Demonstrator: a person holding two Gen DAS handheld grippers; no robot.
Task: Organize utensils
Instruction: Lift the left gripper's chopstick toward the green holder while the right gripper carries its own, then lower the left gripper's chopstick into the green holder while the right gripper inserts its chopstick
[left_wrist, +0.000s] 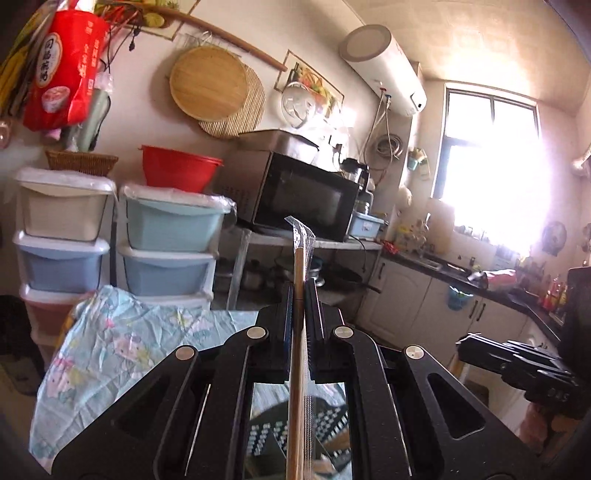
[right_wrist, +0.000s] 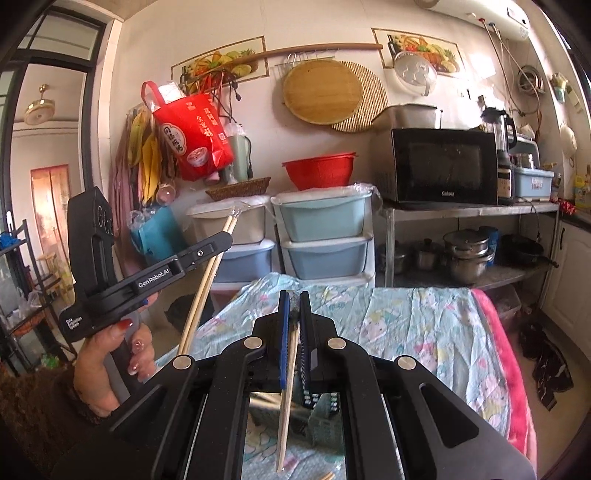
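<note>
While both grippers pinch wrapped chopsticks, left gripper (left_wrist: 300, 295) and right gripper (right_wrist: 294, 310), lower ends cut off.

The left gripper (left_wrist: 300, 291) is seen clamped on wrapped chopsticks (left_wrist: 298, 258), whose clear wrapper tip is raised in front of the microwave (left_wrist: 295, 195). The right gripper (left_wrist: 469, 345) is seen low, right of the microwave.

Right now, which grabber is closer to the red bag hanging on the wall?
The left. In the right wrist view, the left gripper with its wrapped chopsticks is raised just below and left of the red bag. The right gripper sits further back, over the table.
</note>
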